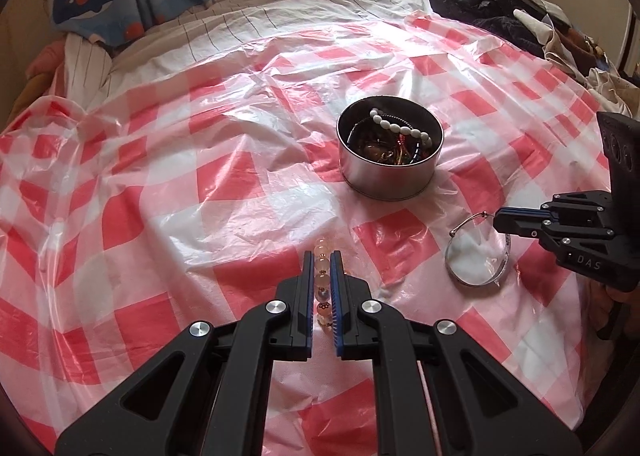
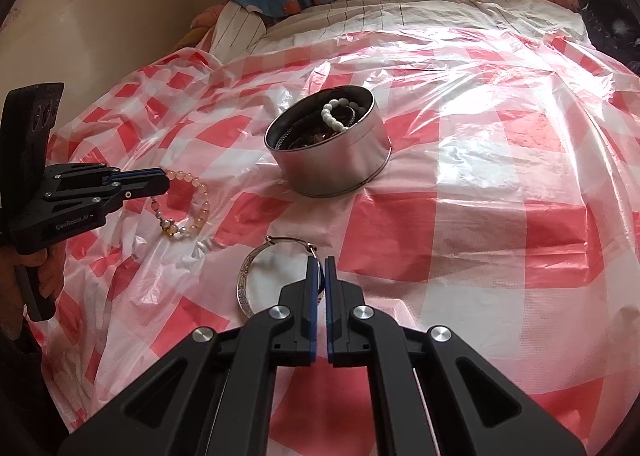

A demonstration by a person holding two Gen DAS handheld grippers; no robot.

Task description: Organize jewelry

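left gripper (image 1: 322,256) pinches bead bracelet (image 2: 188,204); right gripper (image 2: 319,262) pinches silver bangle (image 1: 476,252), seemingly.

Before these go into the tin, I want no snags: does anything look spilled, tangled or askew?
One thing: a white bead strand is draped over the tin's rim instead of lying inside. Nothing looks spilled.

left tongs (image 1: 322,256) clamp bead bracelet (image 1: 321,280) | right tongs (image 1: 498,218) pinch silver bangle (image 1: 478,252) | tin (image 1: 390,172) beyond

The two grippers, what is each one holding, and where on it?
Left gripper: the pink bead bracelet, pinched on its beaded strand. Right gripper: the silver bangle, clamped on its band.
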